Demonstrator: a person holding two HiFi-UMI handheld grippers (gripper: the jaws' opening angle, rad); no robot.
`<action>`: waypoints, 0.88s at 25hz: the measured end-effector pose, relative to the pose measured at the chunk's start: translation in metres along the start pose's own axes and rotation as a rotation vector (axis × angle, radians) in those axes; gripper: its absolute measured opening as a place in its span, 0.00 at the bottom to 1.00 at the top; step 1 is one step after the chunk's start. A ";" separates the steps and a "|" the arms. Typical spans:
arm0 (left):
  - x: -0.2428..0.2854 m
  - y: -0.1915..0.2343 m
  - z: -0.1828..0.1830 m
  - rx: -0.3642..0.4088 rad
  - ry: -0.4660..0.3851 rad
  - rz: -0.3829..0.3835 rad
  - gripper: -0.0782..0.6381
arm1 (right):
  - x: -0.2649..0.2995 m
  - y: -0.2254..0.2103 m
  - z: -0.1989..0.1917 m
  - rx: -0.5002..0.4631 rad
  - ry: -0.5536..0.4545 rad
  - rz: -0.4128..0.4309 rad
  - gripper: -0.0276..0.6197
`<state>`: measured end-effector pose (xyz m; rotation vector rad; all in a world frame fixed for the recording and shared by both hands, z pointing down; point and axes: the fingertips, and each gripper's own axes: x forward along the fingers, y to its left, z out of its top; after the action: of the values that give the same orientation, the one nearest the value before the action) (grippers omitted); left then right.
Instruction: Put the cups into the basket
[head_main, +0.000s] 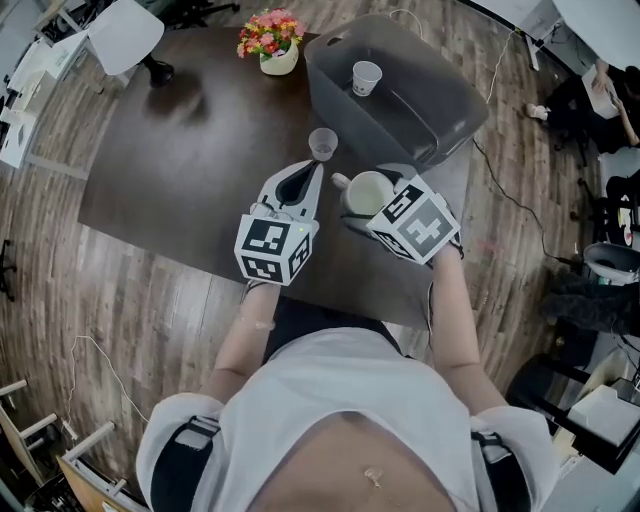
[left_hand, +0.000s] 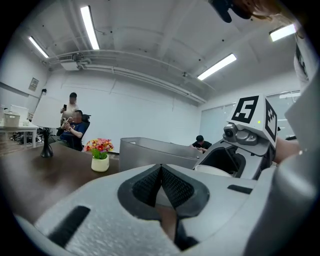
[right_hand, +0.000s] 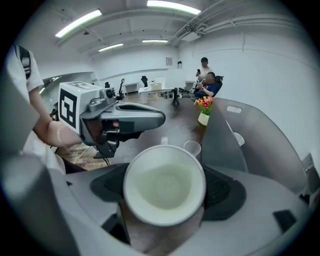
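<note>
Right gripper (right_hand: 165, 192) clamped on white cup (head_main: 368, 192); left gripper (left_hand: 161, 176) pinched closed, empty; 1 small cup (head_main: 366, 77) inside basket (head_main: 445, 112).

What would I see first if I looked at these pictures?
Probably the big white cup clamped in the right gripper, right in the middle over the dark table. Next comes the grey basket at the table's far end with a small cup already inside. The bright flowers stand beside it.
</note>
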<state>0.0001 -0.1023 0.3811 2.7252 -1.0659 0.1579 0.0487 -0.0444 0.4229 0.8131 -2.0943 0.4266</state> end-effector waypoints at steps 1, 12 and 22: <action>0.004 -0.006 -0.001 0.000 0.002 -0.010 0.12 | -0.003 -0.002 -0.005 0.007 0.000 -0.004 0.68; 0.031 -0.056 -0.010 0.002 0.015 -0.080 0.12 | -0.026 -0.010 -0.055 0.058 0.026 -0.022 0.68; 0.033 -0.056 -0.008 0.029 0.033 -0.114 0.12 | -0.022 -0.010 -0.056 0.060 0.036 -0.007 0.68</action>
<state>0.0622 -0.0822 0.3857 2.7899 -0.9042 0.2006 0.0980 -0.0116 0.4388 0.8420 -2.0531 0.4988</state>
